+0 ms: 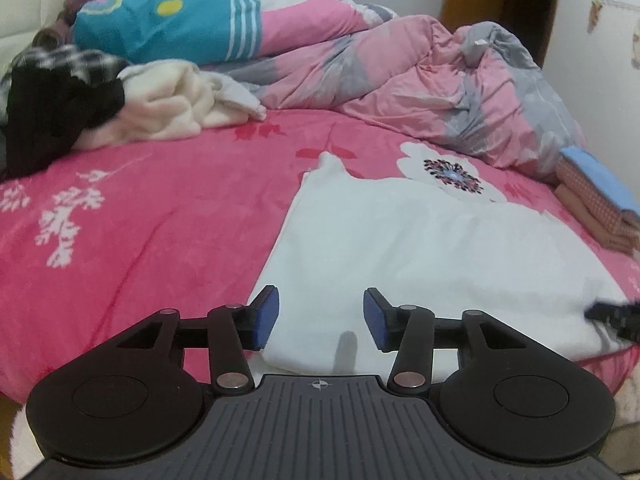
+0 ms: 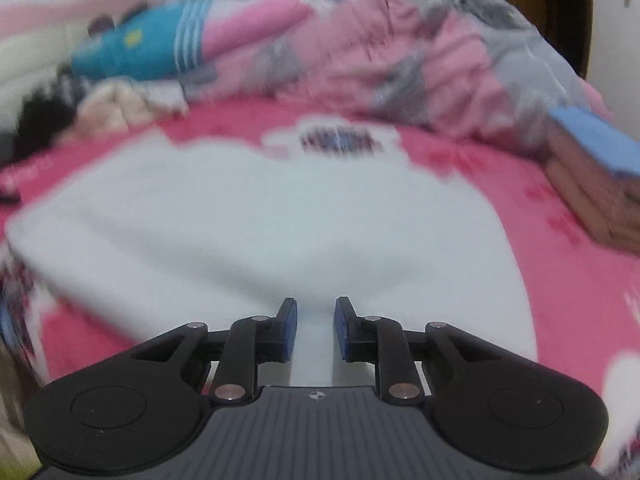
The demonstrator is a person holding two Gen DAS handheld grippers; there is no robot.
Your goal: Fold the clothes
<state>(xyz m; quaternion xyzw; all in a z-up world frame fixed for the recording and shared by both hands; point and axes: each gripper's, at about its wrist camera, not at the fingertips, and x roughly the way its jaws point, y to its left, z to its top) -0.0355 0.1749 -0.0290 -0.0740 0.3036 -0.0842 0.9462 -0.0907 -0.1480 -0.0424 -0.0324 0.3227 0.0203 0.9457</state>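
white garment (image 1: 420,248) on the bed (image 1: 160,220): my right gripper (image 2: 315,330) pinches its near edge, my left gripper (image 1: 321,316) gapes over it; next, clamp left and fold.

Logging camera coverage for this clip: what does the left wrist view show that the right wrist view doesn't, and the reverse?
Left wrist only: the left gripper, open over the near edge of the white garment, and a dark tip of the other gripper at the far right edge. Right wrist only: the right gripper, with a ridge of white garment between its fingers; blur hides whether it is clamped. Both: the pink bedspread, rumpled quilt and clothes pile.
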